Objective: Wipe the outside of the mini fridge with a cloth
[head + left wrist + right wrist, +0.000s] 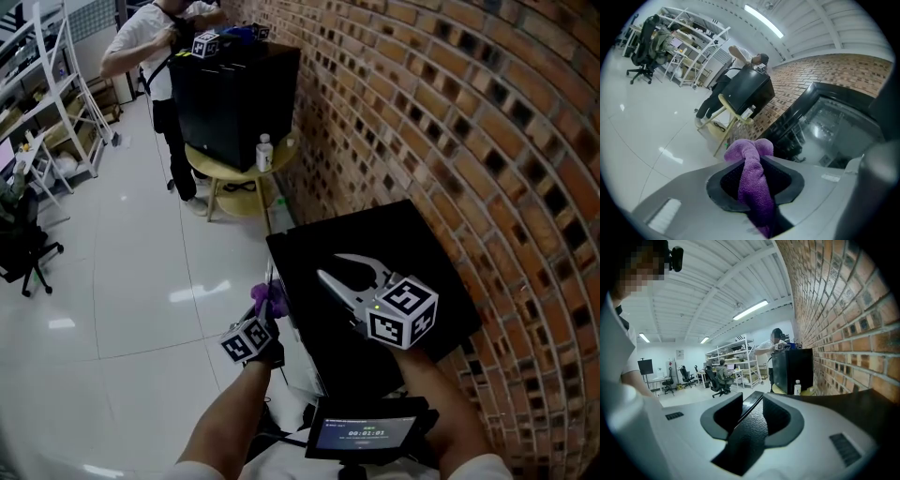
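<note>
Pinching a purple cloth (752, 178) between the fingers (787, 180) of the left gripper (269, 305), pads pressed in on the fabric from both sides, with a bunched fold poking out past the tips and the rest trailing back toward the camera. Holding that cloth low at the left edge of the black mini fridge (403, 262), just beside its near corner and above the glossy white floor (122, 281); no telling from these views whether fabric and fridge touch. Hovering the right gripper (328, 264) over the fridge's flat top, fingers (723, 417) spread apart and clamped on nothing, only the dark pebbled top showing through the gap between them. Set against a red brick wall (469, 122) on the right, with a small lit screen (364, 433) at the bottom edge of the head view.

Farther back along the same wall: a second black fridge (234, 103) on a round yellow tabletop (211, 161), a clear bottle (264, 153) with a white cap standing at its right front corner, and a person (141, 42) in a white shirt behind it, with another marker cube (205, 43) above that fridge's top. Off to the left, white shelving (66, 103) and a black office chair (23, 244) on the floor.
</note>
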The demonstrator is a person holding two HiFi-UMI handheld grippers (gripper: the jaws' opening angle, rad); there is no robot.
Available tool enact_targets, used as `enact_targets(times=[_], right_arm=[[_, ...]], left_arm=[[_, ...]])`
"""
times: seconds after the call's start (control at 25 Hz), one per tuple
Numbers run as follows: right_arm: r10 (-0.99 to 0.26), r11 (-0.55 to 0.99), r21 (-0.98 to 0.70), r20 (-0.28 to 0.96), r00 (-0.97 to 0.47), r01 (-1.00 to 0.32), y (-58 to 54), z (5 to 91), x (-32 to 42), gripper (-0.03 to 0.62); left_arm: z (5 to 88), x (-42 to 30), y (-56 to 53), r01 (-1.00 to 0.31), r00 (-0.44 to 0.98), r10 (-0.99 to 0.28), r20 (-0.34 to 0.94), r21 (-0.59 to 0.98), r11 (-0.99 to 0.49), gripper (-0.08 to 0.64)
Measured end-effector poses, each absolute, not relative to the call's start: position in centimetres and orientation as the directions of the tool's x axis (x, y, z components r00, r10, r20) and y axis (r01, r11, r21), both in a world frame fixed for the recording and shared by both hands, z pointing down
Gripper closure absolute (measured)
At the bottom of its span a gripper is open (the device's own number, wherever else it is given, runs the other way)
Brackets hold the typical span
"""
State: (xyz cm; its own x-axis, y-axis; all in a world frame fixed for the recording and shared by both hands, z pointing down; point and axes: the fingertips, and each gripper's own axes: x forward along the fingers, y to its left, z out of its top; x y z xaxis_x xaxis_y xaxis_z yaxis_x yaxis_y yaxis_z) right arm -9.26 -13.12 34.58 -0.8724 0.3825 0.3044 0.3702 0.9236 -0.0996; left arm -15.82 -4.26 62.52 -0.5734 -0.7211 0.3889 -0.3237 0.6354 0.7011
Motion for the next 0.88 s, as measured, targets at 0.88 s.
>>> enact_targets(times=[0.88], right_arm=[[0.384, 0.923, -0.101, 0.301, -0.873, 0.372, -13.3, 34.6, -9.4, 0.465]], left_arm=[[57.4, -14.6, -2.3, -0.295, -0.62, -0.744, 0.248, 0.805, 0.514, 0.485]])
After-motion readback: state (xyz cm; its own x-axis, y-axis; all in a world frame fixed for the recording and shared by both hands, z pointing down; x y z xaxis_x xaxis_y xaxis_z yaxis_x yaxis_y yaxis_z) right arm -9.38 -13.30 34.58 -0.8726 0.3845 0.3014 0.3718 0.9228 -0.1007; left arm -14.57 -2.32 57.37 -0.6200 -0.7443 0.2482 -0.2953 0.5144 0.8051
